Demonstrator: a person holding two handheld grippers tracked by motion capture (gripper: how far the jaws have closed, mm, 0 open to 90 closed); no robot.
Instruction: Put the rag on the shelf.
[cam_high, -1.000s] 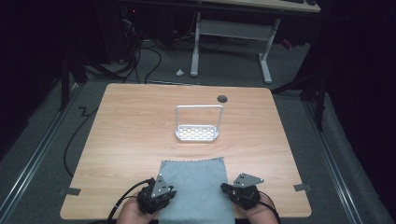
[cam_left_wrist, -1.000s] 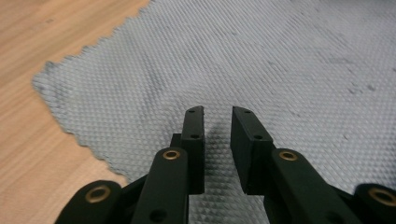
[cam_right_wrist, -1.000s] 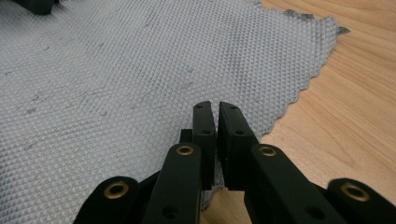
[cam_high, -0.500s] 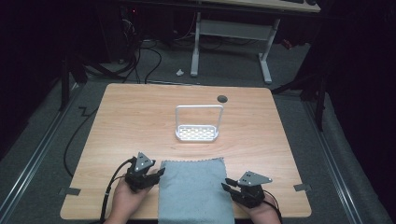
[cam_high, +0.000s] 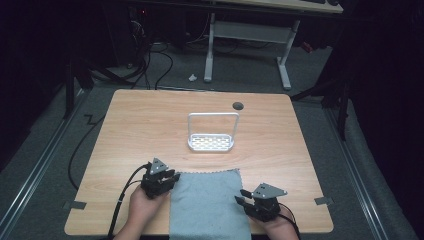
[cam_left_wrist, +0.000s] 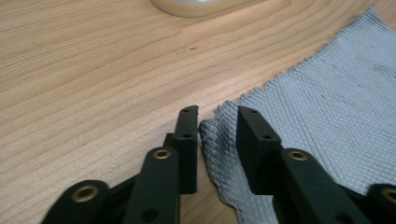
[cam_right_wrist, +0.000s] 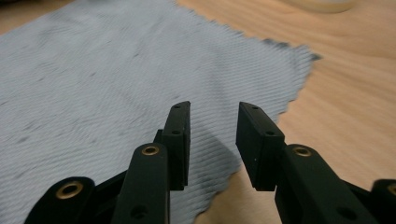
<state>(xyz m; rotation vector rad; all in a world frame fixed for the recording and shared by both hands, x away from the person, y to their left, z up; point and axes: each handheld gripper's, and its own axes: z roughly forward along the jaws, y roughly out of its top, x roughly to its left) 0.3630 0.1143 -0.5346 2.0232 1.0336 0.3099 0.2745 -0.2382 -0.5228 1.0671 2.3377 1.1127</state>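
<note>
The left gripper (cam_left_wrist: 217, 123) has its jaws apart, straddling the raised near-left corner of the grey cloth (cam_left_wrist: 327, 107); contact cannot be confirmed. The right gripper (cam_right_wrist: 212, 121) has its jaws apart over the cloth's right edge, holding nothing. Farther out on the table (cam_high: 140, 125), well apart from the cloth, stands an empty white rack (cam_high: 211, 141).

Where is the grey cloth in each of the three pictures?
High view: the grey cloth lies at the table's near edge, between the two grippers.
Left gripper view: it fills the right side, its corner between the open fingers.
Right gripper view: it spreads across the upper left, its edge under the open fingers.
Shared landmark: the cloth's zigzag far edge; the white rack sits beyond it.
</note>
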